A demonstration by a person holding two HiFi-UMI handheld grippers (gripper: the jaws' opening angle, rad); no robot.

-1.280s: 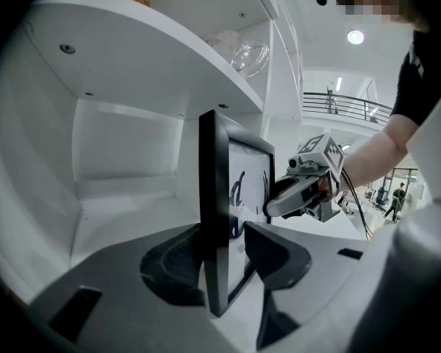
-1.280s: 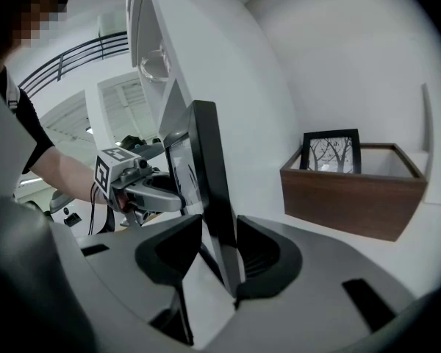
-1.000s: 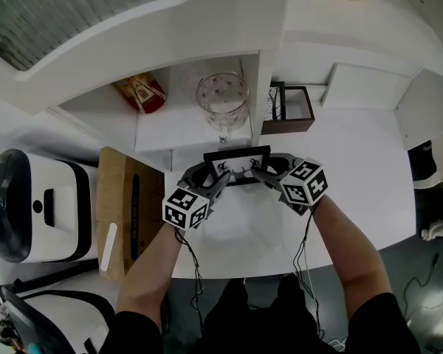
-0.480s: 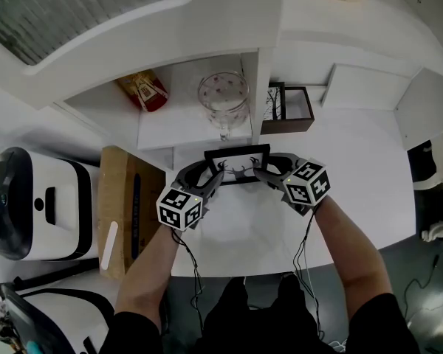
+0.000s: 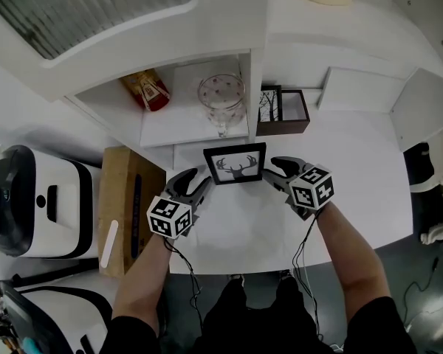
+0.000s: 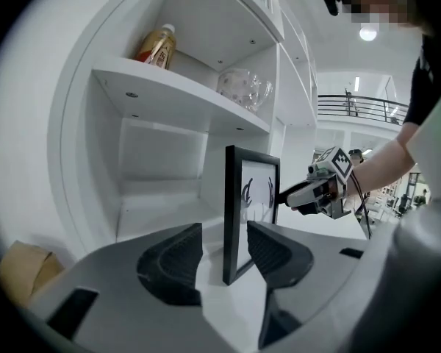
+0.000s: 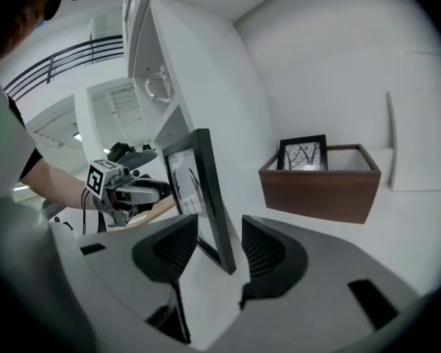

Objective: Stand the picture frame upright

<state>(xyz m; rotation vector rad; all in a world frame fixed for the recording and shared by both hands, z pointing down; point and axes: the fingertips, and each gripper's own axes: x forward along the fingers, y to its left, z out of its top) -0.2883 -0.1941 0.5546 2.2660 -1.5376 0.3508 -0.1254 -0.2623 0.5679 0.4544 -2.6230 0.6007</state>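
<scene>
Black frame (image 5: pixel 235 164) stands upright on the white table (image 5: pixel 354 168), one side edge between the parted jaws of my left gripper (image 5: pixel 199 181), the other within my right gripper (image 5: pixel 272 169). Both have just been opening, pads off it.

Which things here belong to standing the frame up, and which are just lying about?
Job: picture frame, upright; left hand-held gripper and right hand-held gripper, whose jaws have just been opening, the frame's edges between them, not pressed.
Lying about: glass mug, bottle, brown box, tree picture, cardboard box.
</scene>
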